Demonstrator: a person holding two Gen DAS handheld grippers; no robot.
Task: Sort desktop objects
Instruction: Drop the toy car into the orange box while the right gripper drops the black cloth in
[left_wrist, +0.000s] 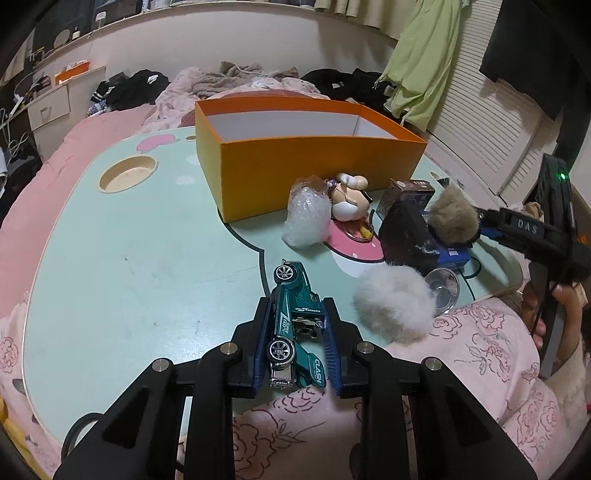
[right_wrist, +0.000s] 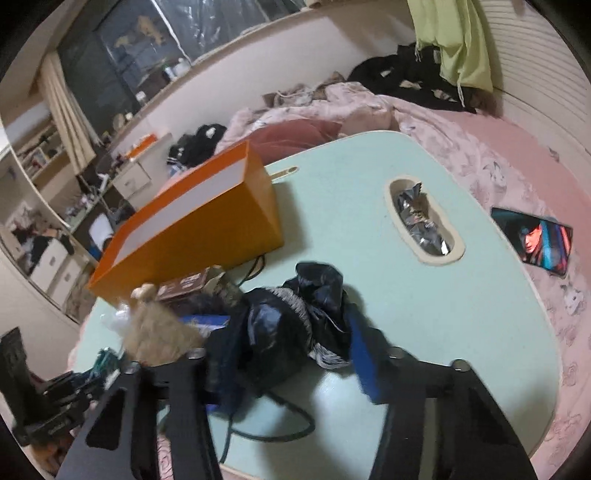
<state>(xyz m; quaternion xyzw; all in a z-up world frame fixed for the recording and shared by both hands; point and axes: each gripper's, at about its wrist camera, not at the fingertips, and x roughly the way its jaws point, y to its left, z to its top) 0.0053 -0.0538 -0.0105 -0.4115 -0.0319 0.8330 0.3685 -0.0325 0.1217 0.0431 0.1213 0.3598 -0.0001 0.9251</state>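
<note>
Left gripper (left_wrist: 295, 332): fingers pinching a teal toy car (left_wrist: 293, 325) turned on its side, wheels toward the left finger, nose toward the camera, over the near edge of the mint-green lap table (left_wrist: 129, 258); beneath it, pink floral bedding (left_wrist: 295, 424). Just right of the car, a white fur pom-pom (left_wrist: 393, 304) at the table's near edge, with a small clear round item (left_wrist: 443, 290) beside it. Farther in, a crumpled clear plastic bag (left_wrist: 304, 218) and a cream figurine (left_wrist: 349, 197) stand between the car and the orange box (left_wrist: 314, 177); to their right, a small brown carton (left_wrist: 406, 194), a black bag (left_wrist: 406, 230) and a tan fur pom-pom (left_wrist: 452, 216). The orange box, open-topped with a white lining, sits beyond this cluster; a round recess (left_wrist: 127, 173) lies in the table to its left. Behind: heaped clothes and blankets, a green garment hanging at the shuttered wall.

Right gripper (right_wrist: 291, 347): blue-padded fingers on either side of a crumpled black bag (right_wrist: 295, 325); the frame is blurred, so contact cannot be judged; a dark cable (right_wrist: 273, 428) loops on the table beneath. Beyond the bag, bare tabletop, then an oval recess (right_wrist: 423, 221) holding foil wrappers; a printed card (right_wrist: 532, 236) lies on the bedding to the right.
</note>
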